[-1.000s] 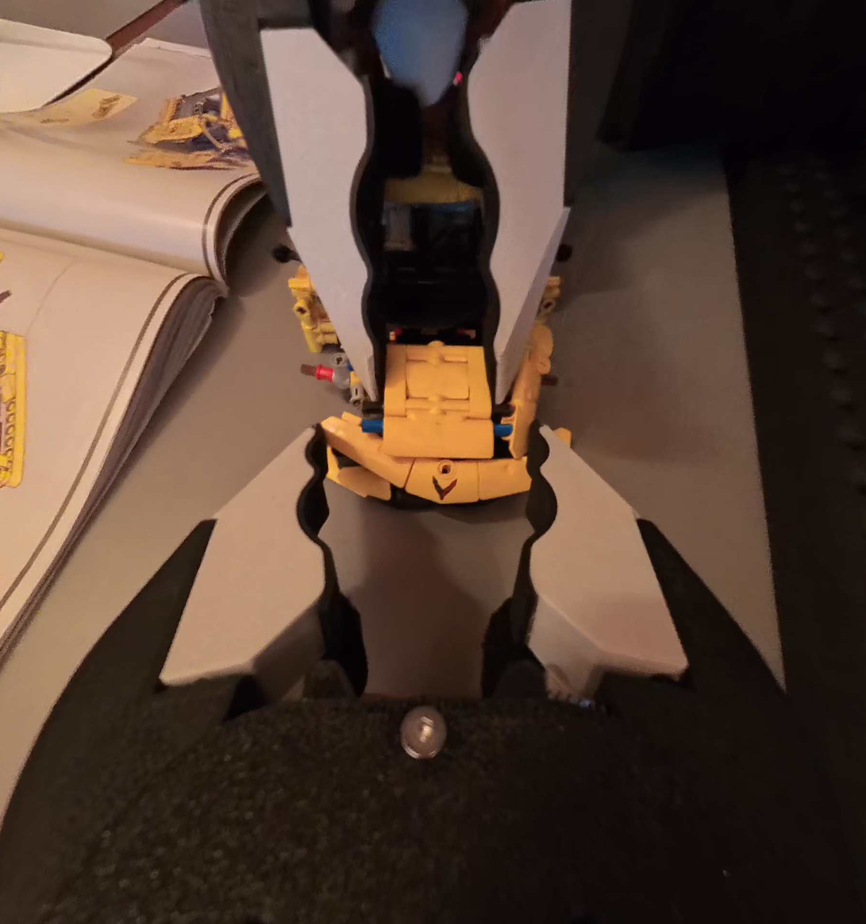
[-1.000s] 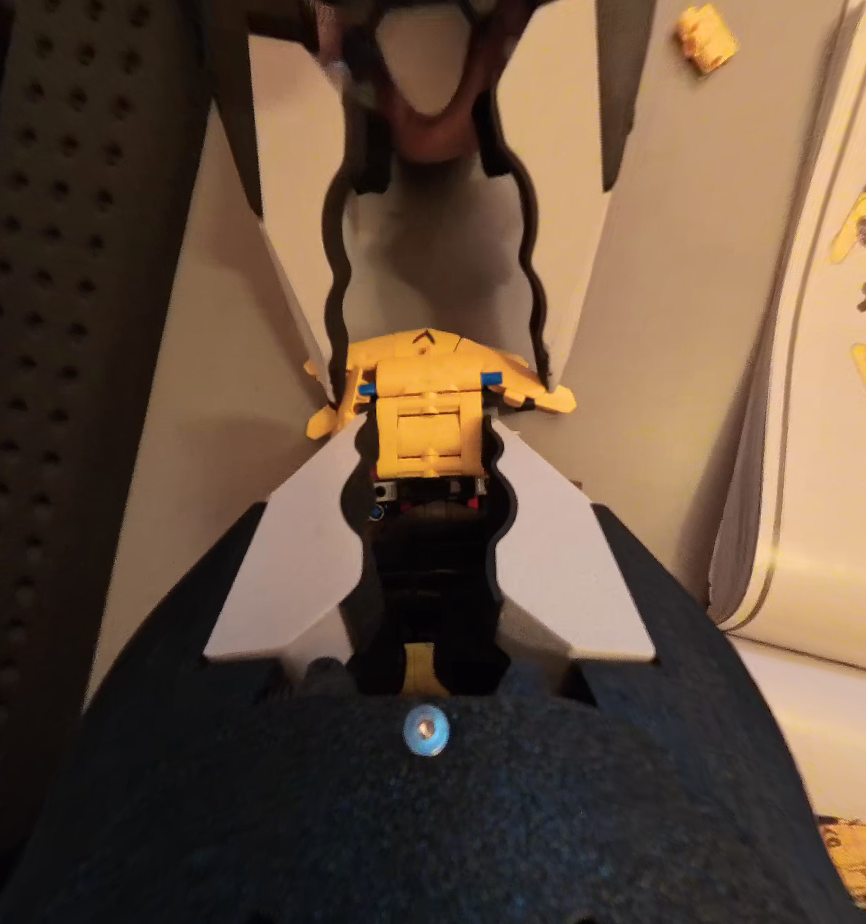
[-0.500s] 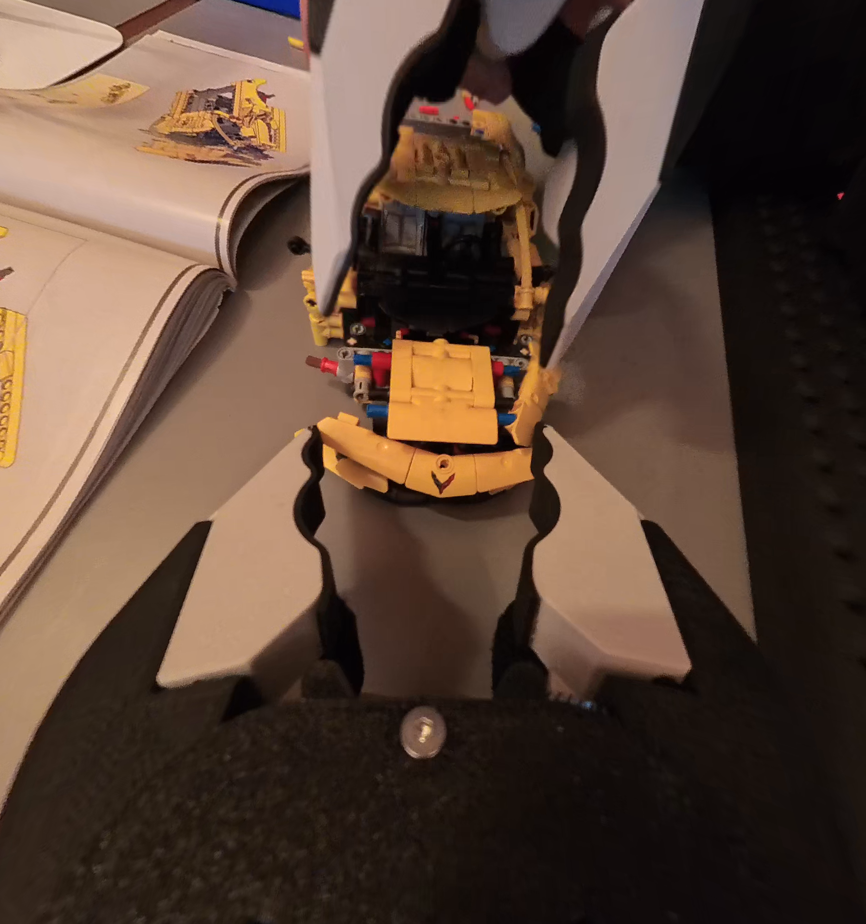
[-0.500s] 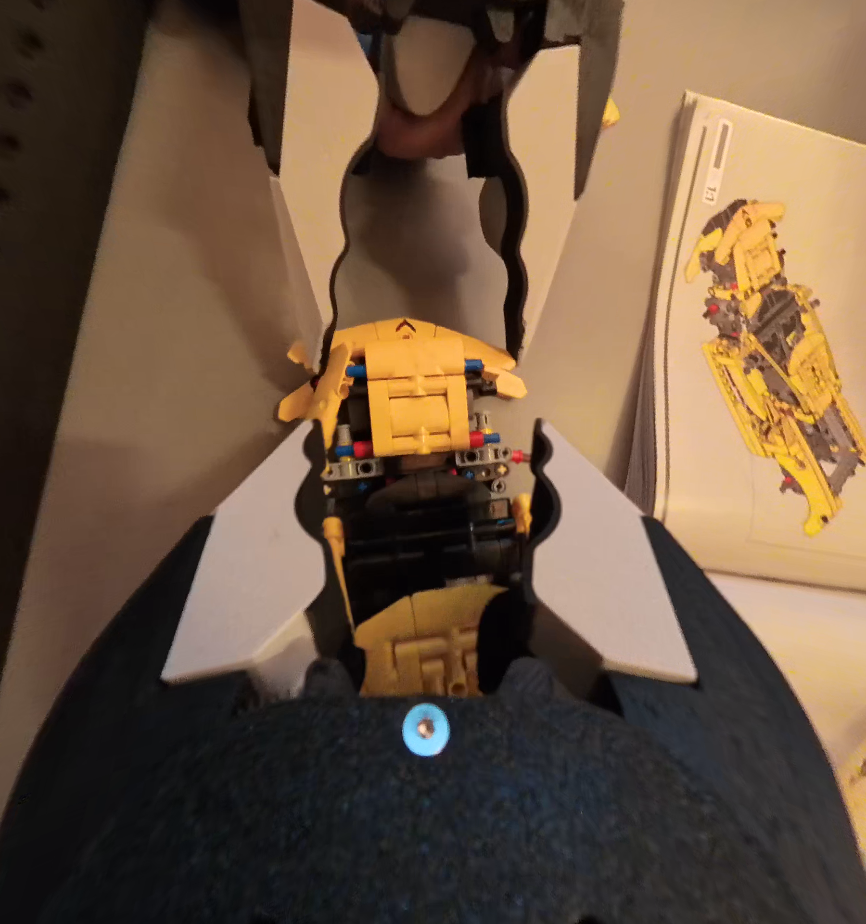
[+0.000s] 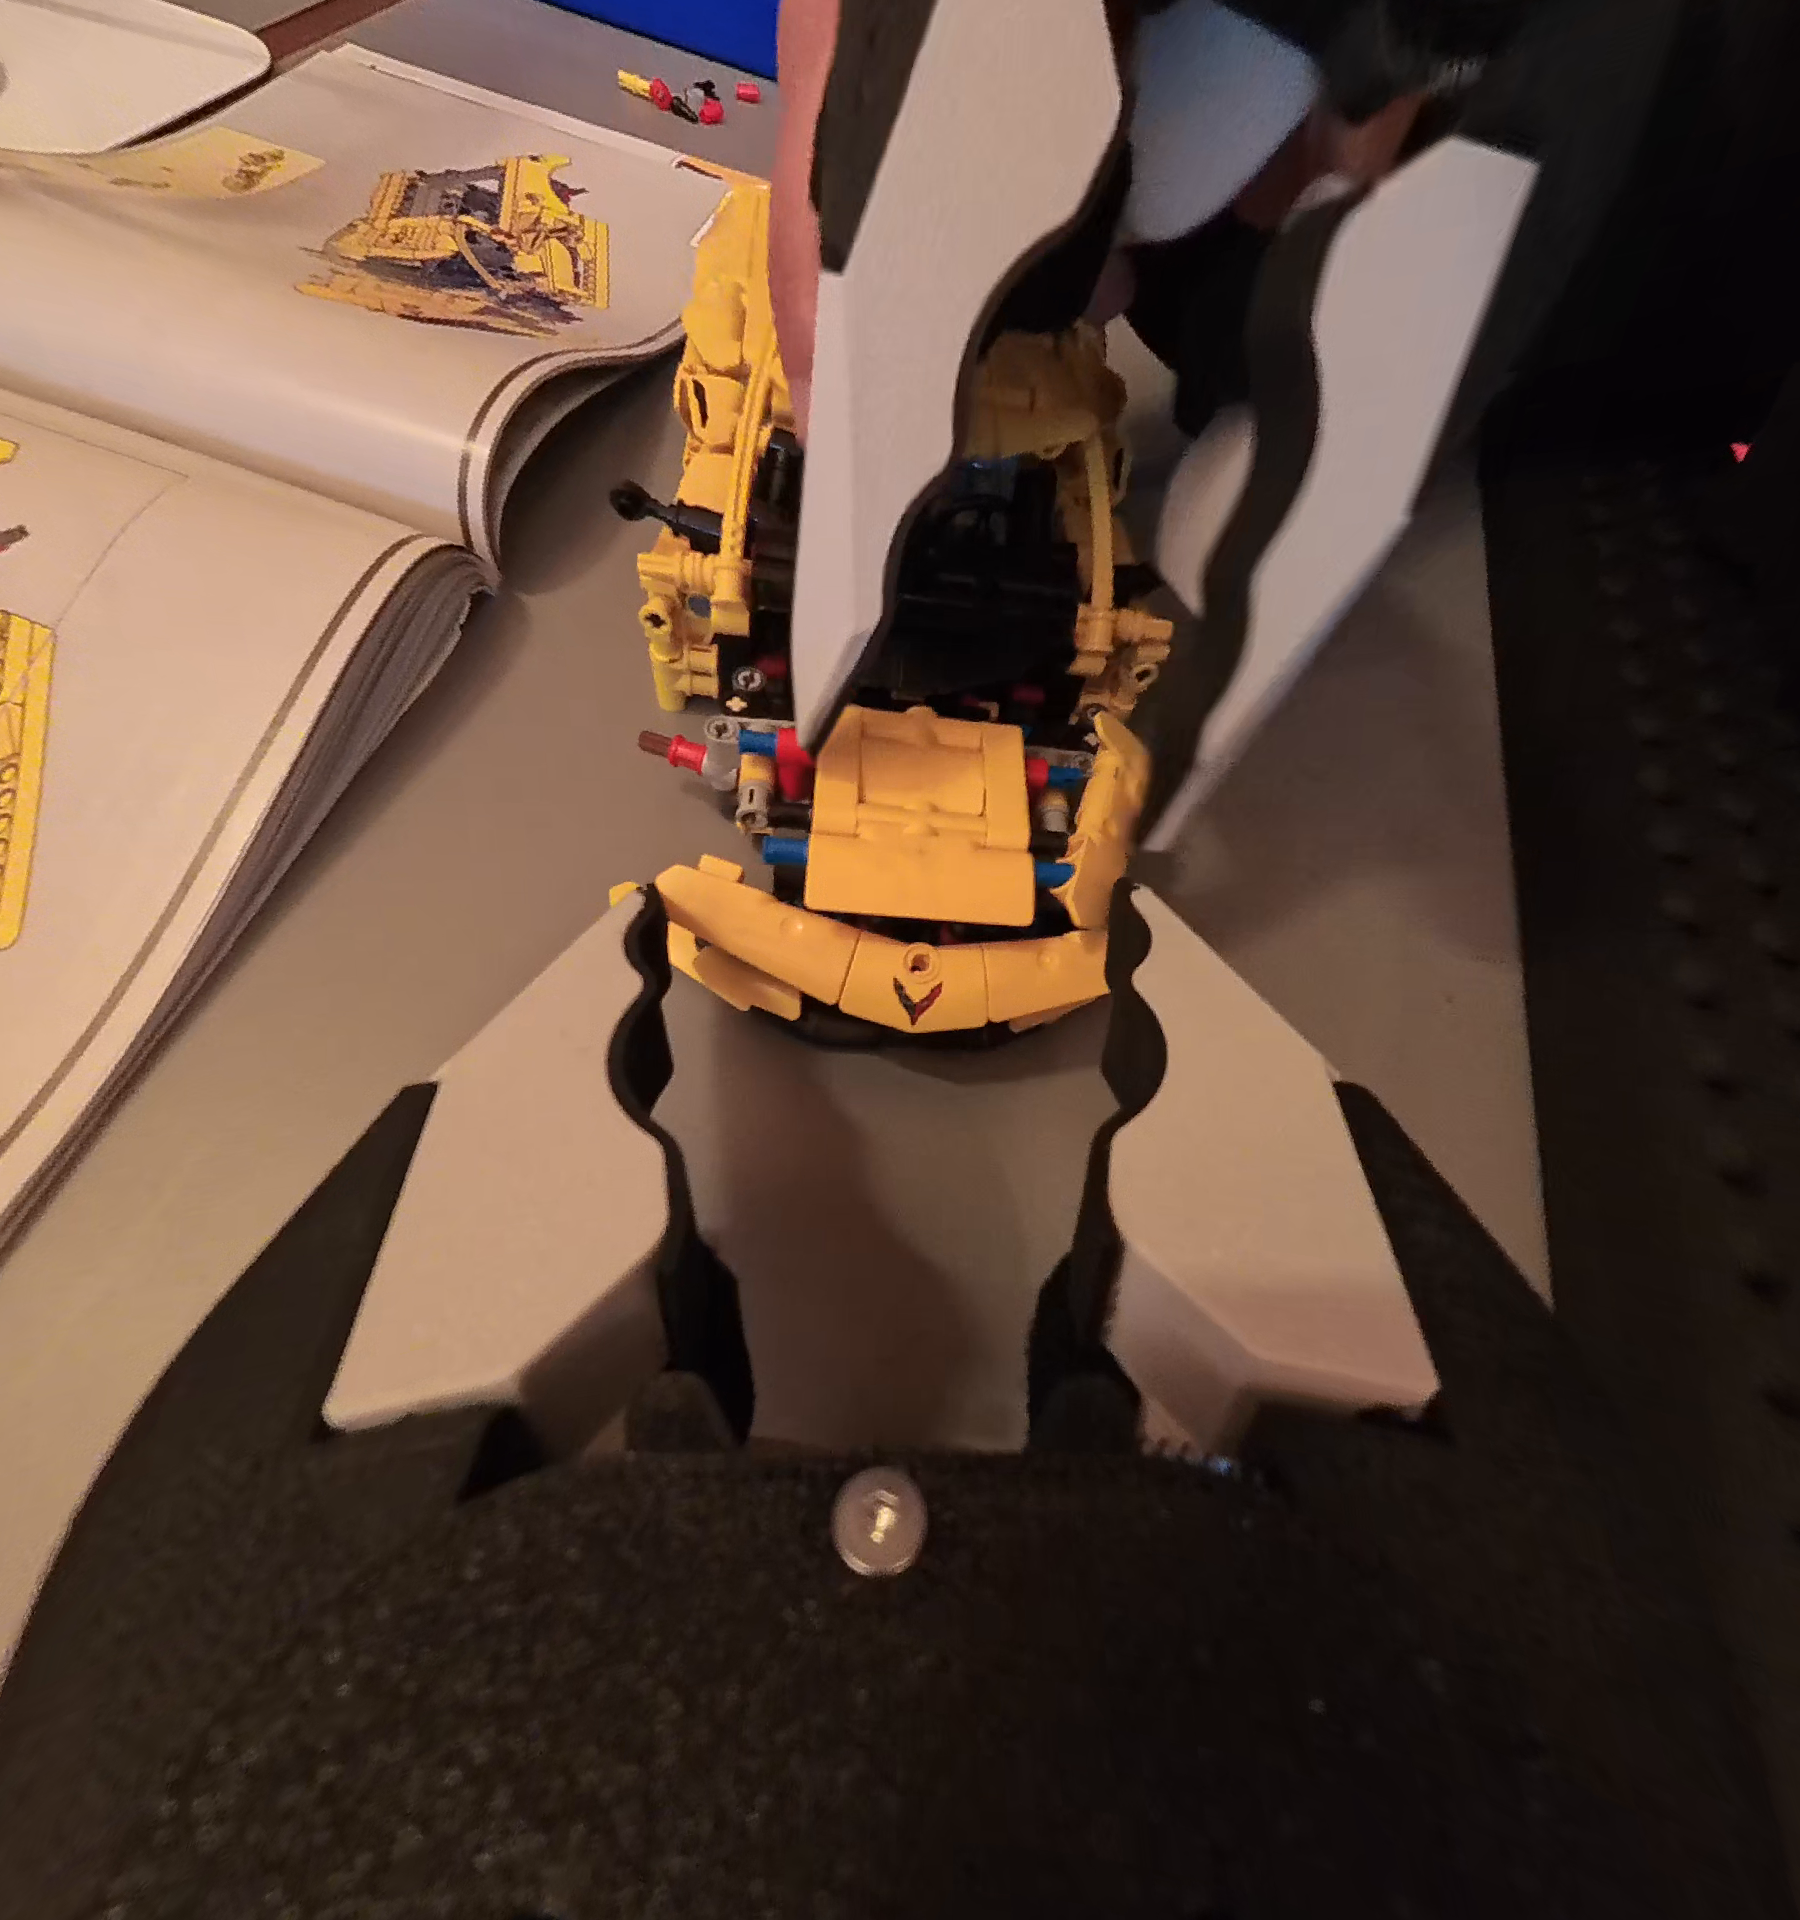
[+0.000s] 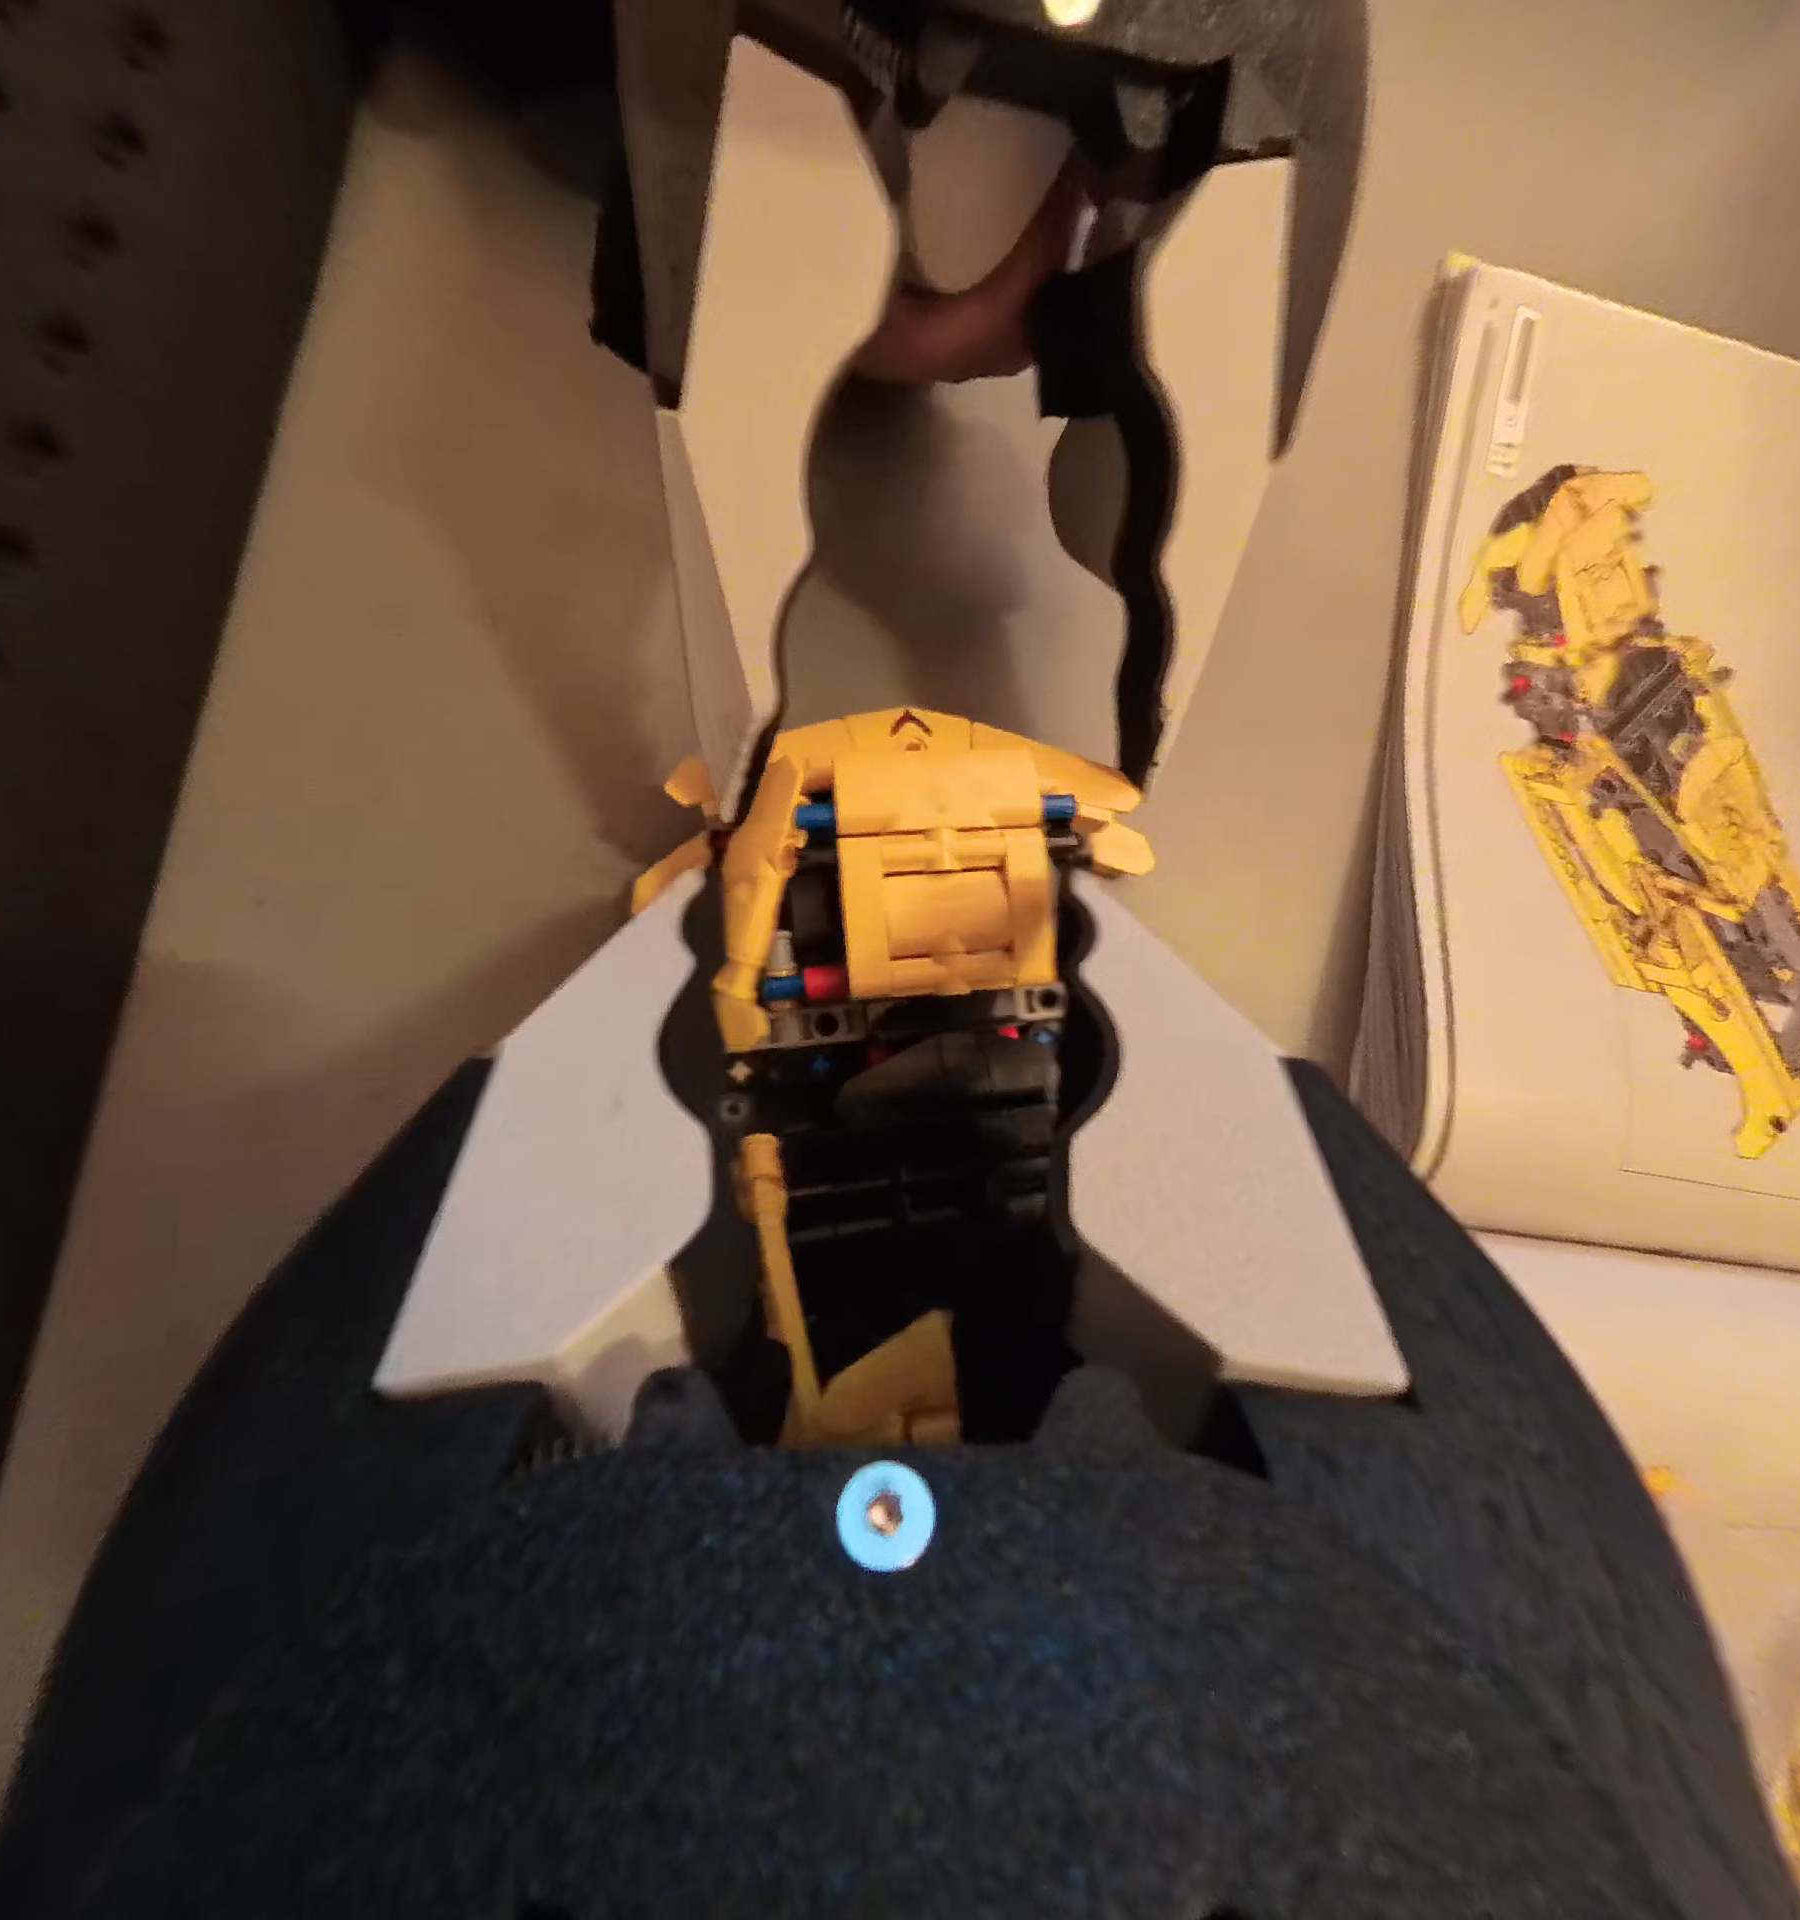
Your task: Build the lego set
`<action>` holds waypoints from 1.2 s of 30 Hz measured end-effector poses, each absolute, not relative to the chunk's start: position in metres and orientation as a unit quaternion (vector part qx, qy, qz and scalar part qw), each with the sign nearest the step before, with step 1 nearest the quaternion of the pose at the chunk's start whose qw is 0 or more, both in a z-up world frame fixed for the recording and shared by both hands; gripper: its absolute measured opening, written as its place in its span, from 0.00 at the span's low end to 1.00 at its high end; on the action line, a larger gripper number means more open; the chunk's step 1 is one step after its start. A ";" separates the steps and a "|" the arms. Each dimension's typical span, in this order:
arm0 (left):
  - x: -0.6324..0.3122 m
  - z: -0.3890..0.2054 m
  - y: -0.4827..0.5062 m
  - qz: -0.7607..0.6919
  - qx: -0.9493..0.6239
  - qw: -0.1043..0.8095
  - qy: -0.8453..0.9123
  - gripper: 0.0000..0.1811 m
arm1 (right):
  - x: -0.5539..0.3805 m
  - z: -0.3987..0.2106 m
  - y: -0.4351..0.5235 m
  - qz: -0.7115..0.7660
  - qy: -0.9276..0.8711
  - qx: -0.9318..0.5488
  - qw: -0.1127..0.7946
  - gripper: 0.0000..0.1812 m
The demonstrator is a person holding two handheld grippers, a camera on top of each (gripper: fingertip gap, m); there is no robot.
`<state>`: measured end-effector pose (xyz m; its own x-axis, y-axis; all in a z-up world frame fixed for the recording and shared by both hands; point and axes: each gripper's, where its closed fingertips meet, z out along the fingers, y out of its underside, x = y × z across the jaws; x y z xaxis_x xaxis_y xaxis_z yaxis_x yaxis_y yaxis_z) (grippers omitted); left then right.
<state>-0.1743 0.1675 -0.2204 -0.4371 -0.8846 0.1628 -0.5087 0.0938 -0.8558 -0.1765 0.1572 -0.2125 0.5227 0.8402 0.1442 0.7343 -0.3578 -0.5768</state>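
Observation:
A yellow and black lego car stands on the grey table, nose towards my left gripper. The left gripper is open, and its tips flank the car's curved front bumper. My right gripper comes from the opposite end and reaches over the cabin. Its pads lie against the sides of the car at the hood and fender. In the left wrist view the right gripper hides much of the cabin. The left gripper shows beyond the bumper in the right wrist view.
An open instruction booklet lies beside the car and also shows in the right wrist view. Small loose pieces lie at the table's far end. A dark perforated surface runs along the car's other side. My two grippers' fingertips are within a few centimetres of each other.
My right gripper opened wide, rose and tilted over the car, then narrowed around the hood area. The left gripper stayed open at the bumper. The car has turned slightly.

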 end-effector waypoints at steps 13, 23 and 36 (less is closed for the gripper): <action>-0.175 -0.221 0.166 -0.474 -0.507 0.180 0.697 0.46 | -0.175 -0.225 0.154 0.054 -0.501 -0.821 0.269 0.37; -0.182 -0.217 0.163 -0.476 -0.482 0.194 0.710 0.45 | -0.173 -0.224 0.153 0.076 -0.502 -0.820 0.263 0.35; -0.175 -0.222 0.162 -0.446 -0.479 0.219 0.724 0.44 | -0.173 -0.224 0.154 0.082 -0.515 -0.814 0.258 0.35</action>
